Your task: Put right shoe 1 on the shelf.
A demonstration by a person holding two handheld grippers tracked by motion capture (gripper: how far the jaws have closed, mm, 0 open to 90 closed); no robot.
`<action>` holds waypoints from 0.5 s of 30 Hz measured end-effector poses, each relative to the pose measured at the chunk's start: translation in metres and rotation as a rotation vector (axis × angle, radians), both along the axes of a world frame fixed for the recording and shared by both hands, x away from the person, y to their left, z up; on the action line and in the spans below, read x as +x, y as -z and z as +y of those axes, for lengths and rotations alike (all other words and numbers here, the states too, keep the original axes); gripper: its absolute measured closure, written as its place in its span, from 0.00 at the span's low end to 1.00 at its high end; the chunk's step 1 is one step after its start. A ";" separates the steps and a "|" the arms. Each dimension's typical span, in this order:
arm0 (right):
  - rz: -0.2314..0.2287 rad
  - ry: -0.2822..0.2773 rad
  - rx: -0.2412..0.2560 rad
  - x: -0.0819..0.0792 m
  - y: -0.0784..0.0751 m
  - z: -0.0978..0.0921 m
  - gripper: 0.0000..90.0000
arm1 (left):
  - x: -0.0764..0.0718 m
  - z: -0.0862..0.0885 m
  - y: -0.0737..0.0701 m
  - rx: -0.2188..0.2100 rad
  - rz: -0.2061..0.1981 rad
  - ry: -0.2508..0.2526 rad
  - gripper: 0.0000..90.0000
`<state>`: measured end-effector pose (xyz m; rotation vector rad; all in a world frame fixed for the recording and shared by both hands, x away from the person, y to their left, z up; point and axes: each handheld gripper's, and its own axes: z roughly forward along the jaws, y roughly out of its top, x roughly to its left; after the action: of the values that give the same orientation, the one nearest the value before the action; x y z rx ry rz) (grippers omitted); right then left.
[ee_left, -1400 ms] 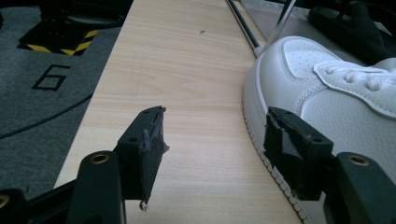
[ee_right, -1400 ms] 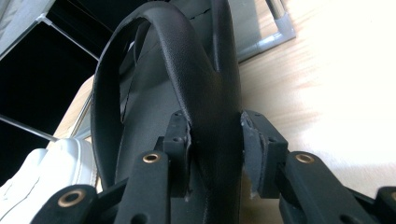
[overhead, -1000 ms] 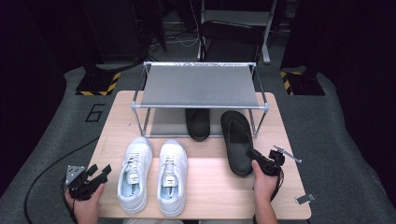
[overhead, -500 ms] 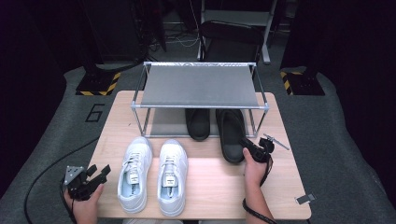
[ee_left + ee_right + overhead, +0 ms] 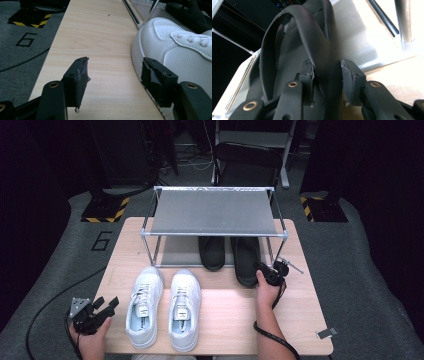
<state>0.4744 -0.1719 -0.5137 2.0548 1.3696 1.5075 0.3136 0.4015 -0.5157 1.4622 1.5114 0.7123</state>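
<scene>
Two black slippers lie side by side under the metal shoe rack (image 5: 212, 212). My right gripper (image 5: 264, 272) is shut on the heel edge of the right slipper (image 5: 246, 255), next to the rack's right front leg. The right gripper view has the jaws (image 5: 327, 75) pinching that slipper (image 5: 312, 32) just behind its strap. The left slipper (image 5: 212, 252) lies free. My left gripper (image 5: 107, 305) is open at the table's front left corner, left of the white sneakers. In the left gripper view the open jaws (image 5: 115, 72) hold nothing, and the sneaker's toe (image 5: 180, 50) is beside the right jaw.
Two white sneakers (image 5: 144, 305) (image 5: 184, 307) stand side by side, toes toward the rack, on the wooden table (image 5: 225, 320). The rack's grey top shelf is bare. A rack leg (image 5: 404, 22) stands close on the right of my right gripper. A small tag (image 5: 325, 333) lies at the front right.
My right gripper has pushed the black slipper forward and straightened it under the rack beside the other slipper. The left gripper has stayed put.
</scene>
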 end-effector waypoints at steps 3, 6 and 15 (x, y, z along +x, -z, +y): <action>0.010 0.012 0.027 0.005 0.001 0.000 0.72 | 0.000 0.001 0.000 -0.004 0.006 0.000 0.42; -0.001 0.009 0.034 0.009 0.001 0.003 0.72 | 0.000 0.001 0.000 -0.003 0.005 0.000 0.43; -0.018 0.024 0.010 0.016 -0.001 0.008 0.72 | 0.001 -0.001 0.001 0.000 -0.003 -0.002 0.43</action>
<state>0.4900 -0.1642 -0.5122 2.0509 1.3295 1.5218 0.3146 0.4004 -0.5170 1.4590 1.5103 0.7152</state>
